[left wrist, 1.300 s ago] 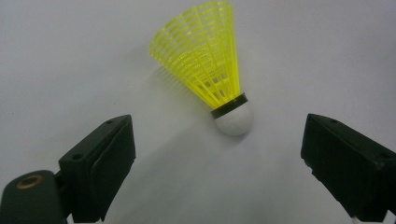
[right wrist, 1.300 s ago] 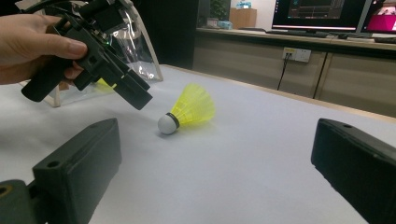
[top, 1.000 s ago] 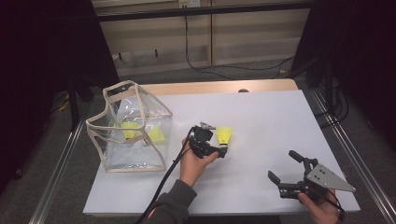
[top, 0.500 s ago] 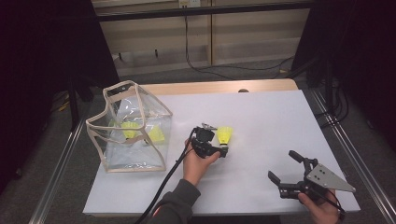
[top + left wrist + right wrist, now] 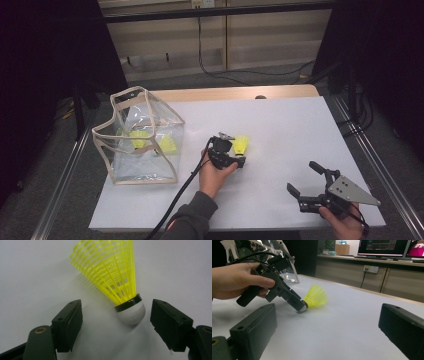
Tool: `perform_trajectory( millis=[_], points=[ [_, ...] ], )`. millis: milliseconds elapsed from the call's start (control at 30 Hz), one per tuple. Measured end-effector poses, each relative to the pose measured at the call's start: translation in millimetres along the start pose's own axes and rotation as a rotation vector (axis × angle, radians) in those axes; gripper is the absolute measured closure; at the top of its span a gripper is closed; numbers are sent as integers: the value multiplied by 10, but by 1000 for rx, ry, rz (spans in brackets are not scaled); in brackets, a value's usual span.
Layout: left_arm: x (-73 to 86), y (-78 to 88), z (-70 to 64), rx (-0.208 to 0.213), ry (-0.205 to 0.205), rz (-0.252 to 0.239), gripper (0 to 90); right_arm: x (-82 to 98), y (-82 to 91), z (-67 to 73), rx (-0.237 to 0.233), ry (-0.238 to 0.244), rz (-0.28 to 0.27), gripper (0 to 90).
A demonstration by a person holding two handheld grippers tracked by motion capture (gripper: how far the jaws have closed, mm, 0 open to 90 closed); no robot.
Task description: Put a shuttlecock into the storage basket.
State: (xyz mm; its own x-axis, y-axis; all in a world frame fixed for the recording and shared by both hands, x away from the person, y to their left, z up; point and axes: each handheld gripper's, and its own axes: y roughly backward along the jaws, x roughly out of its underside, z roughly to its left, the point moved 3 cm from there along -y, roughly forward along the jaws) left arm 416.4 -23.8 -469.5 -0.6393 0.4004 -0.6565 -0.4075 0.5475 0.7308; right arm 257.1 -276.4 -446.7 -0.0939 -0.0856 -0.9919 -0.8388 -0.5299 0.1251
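Two tongs over the white table (image 5: 280, 125). Right tongs (image 5: 305, 180), nearest, jaws wide apart, empty. Left tongs (image 5: 116, 320) — jaws just closing, not yet touching the shuttlecock (image 5: 112, 277) lying between them at mid-table: yellow plastic lattice skirt, black band, rounded white cap. Farther left, a clear soft bag (image 5: 140, 140), beige-trimmed — two yellow shuttlecocks (image 5: 150, 142) inside.

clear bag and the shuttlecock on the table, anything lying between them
Nothing: in the high view the stretch of white table between the clear bag and the loose yellow shuttlecock is bare.
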Motion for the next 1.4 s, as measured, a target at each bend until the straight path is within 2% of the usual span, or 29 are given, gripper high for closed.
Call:
perform_trajectory(
  millis=[267,333,500,633,800,833,1033,1200,1400],
  points=[
    [-44,-31,-65,-7,-22,-13,344,1,1,-2,-1,-1,-1,17],
    [-52,-42,-75,-16,-27,-19,396,2,0,-2,-2,0,0,17],
    [-64,-60,-66,-11,-8,-20,464,-2,2,6,-3,2,1,17],
    [-62,-80,-57,10,1,-16,522,0,8,-7,1,-2,-1,17],
    [-63,-84,-52,8,1,-15,606,0,12,-16,4,-4,-2,17],
    [-63,-86,-48,11,12,-17,618,0,12,-16,4,-5,-2,17],
    [-64,-74,-22,33,17,-10,641,1,11,-14,2,-5,1,17],
    [-60,-52,-49,61,26,15,645,-3,15,-18,4,-4,-6,17],
    [-53,-2,-37,49,-26,13,644,-2,20,-20,5,-3,-4,17]
  ],
)
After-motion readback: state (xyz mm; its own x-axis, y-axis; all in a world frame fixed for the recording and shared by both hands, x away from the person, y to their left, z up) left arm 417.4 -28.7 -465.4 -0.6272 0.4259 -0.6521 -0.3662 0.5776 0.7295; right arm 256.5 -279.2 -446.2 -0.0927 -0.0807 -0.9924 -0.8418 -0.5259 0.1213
